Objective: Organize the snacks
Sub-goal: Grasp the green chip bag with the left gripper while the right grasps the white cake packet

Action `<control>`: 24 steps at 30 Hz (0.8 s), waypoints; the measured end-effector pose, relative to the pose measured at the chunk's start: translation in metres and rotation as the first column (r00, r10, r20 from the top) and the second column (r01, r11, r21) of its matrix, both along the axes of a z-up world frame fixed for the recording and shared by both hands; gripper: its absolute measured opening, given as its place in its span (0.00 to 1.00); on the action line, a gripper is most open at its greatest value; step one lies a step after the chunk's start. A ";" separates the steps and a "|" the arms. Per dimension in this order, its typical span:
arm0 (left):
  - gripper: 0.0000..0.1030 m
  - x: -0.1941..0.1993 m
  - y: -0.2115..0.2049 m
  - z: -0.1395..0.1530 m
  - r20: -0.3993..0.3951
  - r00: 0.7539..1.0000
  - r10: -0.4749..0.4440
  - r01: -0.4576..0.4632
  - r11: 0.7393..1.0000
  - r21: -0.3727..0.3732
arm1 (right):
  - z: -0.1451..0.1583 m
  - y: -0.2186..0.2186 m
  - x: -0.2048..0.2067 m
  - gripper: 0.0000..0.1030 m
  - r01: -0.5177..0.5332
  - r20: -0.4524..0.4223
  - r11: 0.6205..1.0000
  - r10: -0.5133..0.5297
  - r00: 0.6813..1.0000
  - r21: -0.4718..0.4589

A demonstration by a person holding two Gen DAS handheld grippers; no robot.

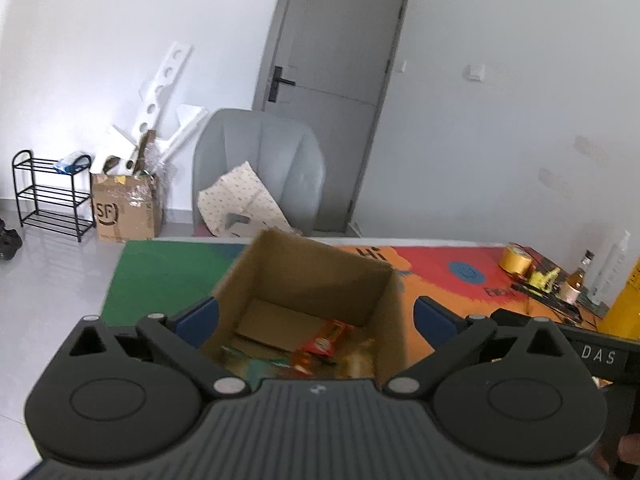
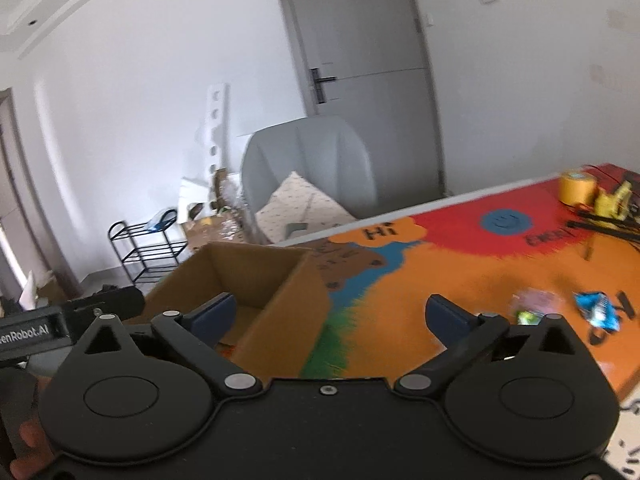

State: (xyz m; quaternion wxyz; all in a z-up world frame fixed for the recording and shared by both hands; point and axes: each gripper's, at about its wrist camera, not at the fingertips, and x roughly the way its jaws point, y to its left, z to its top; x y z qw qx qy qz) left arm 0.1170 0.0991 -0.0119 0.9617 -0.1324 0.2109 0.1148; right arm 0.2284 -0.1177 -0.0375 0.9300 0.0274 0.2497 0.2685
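Observation:
An open cardboard box [image 1: 316,280] stands on the colourful mat [image 1: 160,276]. Inside it lie several snack packets, among them a red-orange one [image 1: 326,340]. My left gripper [image 1: 316,320] hangs over the box's near side, open wide, nothing between its blue pads. In the right wrist view the same box [image 2: 256,280] sits at lower left. My right gripper [image 2: 332,316] stands open and empty by the box's right wall, its left pad over the box and its right pad over the mat. A blue packet [image 2: 598,310] and a pinkish-green packet [image 2: 530,306] lie loose on the mat to the right.
A yellow tape roll [image 1: 516,258], small bottles [image 1: 580,276] and black sticks crowd the table's far right. A grey armchair [image 1: 260,168] with a patterned cushion stands behind the table. On the floor to the left are a cardboard carton [image 1: 126,208] and a black rack [image 1: 48,196].

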 end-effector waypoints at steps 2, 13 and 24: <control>1.00 -0.001 -0.009 0.001 -0.004 1.000 -0.020 0.020 1.000 0.007 | -0.002 -0.014 -0.001 1.00 0.023 -0.010 1.000 -0.022 1.000 0.013; 1.00 0.007 -0.056 0.003 -0.027 0.996 -0.085 0.086 0.996 0.013 | -0.004 -0.069 -0.005 1.00 0.069 0.004 0.997 -0.070 0.998 0.025; 1.00 0.021 -0.091 0.000 -0.045 0.987 -0.156 0.156 0.988 0.002 | -0.015 -0.114 0.005 1.00 0.049 -0.008 0.998 -0.049 0.999 0.035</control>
